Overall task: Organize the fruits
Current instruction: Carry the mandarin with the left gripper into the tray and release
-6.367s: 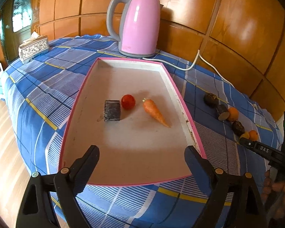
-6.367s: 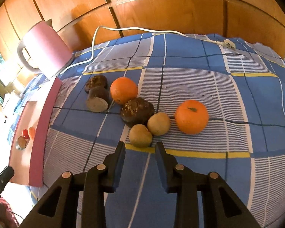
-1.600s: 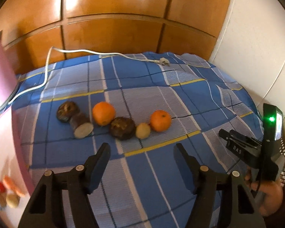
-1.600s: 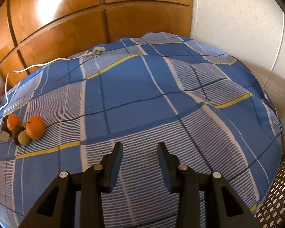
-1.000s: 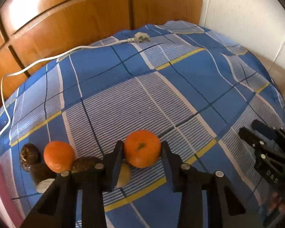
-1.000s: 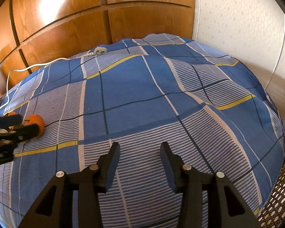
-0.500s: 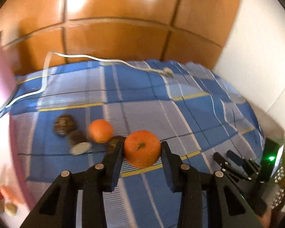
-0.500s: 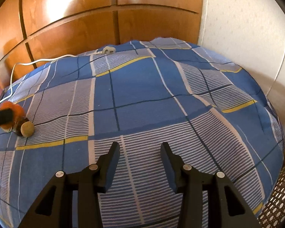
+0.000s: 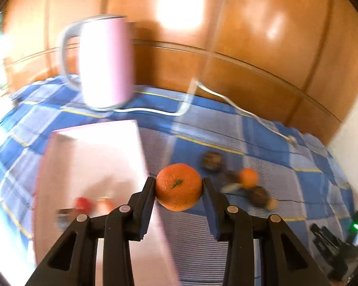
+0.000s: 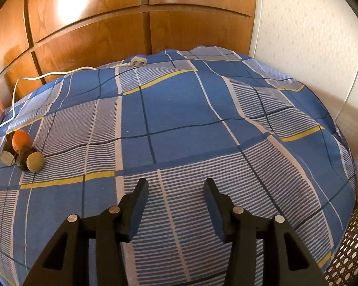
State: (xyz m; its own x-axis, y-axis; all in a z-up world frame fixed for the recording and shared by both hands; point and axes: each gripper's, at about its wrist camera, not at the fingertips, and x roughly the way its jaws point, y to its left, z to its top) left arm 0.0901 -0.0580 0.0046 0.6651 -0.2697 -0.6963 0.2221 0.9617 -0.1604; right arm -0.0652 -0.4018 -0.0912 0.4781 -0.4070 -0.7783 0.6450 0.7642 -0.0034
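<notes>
Left wrist view: left gripper (image 9: 178,187) clamped on the orange (image 9: 178,186), lifted off the bed (image 9: 286,157), pink tray (image 9: 93,157) just left and ahead. Right wrist view: right gripper (image 10: 176,206) parted, empty, well apart from remaining fruits (image 10: 21,151).

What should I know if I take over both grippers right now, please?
Left gripper: shut on an orange, lifted, near the pink tray's right edge.
Right gripper: open, holding nothing, above the checked cloth.
In the tray: a few blurred items, one red.
Not yet moved: a second orange, a tan round fruit and dark pieces on the cloth.
Next, probably: set the held orange in the tray.
</notes>
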